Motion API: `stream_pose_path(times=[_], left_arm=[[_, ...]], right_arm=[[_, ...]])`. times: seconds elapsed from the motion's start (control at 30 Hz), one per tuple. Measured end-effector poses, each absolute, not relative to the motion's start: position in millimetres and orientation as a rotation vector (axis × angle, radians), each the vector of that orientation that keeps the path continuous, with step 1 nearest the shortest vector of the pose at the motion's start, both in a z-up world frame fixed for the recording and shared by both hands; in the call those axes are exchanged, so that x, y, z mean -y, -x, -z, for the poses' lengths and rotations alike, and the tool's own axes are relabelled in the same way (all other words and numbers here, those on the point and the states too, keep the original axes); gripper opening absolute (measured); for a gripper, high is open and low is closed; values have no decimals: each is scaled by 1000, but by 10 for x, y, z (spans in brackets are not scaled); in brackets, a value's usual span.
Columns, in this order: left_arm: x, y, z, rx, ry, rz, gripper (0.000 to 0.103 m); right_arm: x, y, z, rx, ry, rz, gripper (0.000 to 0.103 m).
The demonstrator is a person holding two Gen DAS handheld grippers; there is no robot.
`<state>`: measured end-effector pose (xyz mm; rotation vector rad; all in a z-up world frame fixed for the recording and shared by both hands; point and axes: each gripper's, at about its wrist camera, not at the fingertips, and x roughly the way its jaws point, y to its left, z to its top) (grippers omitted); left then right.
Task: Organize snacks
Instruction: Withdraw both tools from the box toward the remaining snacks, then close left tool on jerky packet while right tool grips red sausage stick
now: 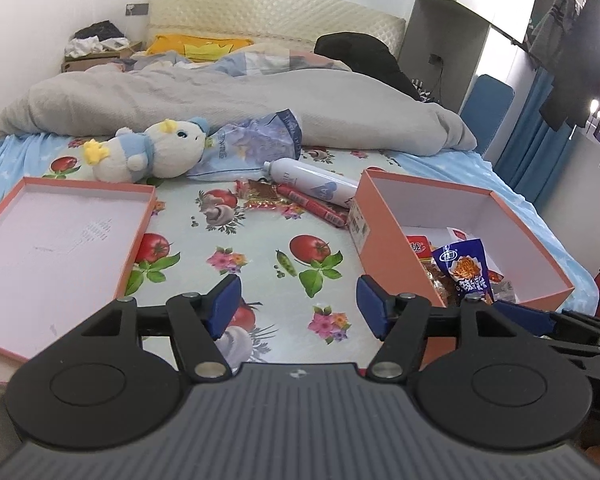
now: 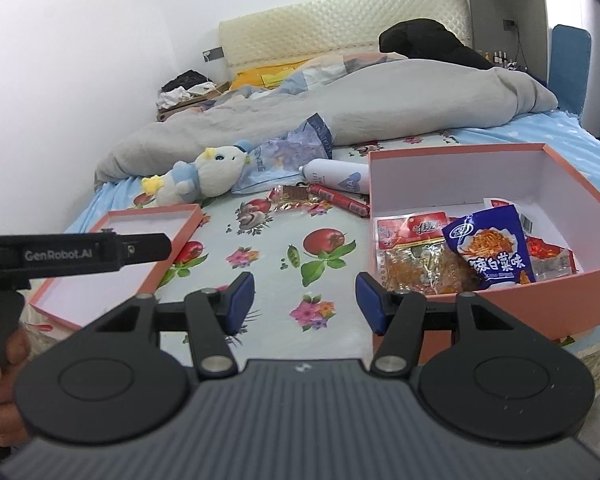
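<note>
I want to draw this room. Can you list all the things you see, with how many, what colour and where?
box: one, orange outside, white inside, right on bed.
lid: one, orange rim, left on bed.
blue snack packet: one, in box on other packets.
red sausages: a few, beside the box.
white bottle: one, lying behind the sausages.
plush toy: one, white and blue, mid bed.
blue bag: one, behind the toy.
grey blanket: one, across the bed.
left claw: one, black with blue pads, open, empty.
right claw: one, the same, open, empty.
</note>
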<state>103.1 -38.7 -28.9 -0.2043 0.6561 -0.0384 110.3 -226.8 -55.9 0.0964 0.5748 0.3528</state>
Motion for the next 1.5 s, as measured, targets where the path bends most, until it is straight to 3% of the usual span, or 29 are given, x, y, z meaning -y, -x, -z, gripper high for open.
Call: stream_pose_path(times=[0.77, 1.5], left_arm=[[-74, -1739, 824, -701, 245, 3, 73], [-527, -3914, 1495, -822, 308, 94, 81]], right_arm=[[1693, -1818, 967, -607, 5, -373, 59], [1208, -3566, 1379, -658, 81, -288, 58]])
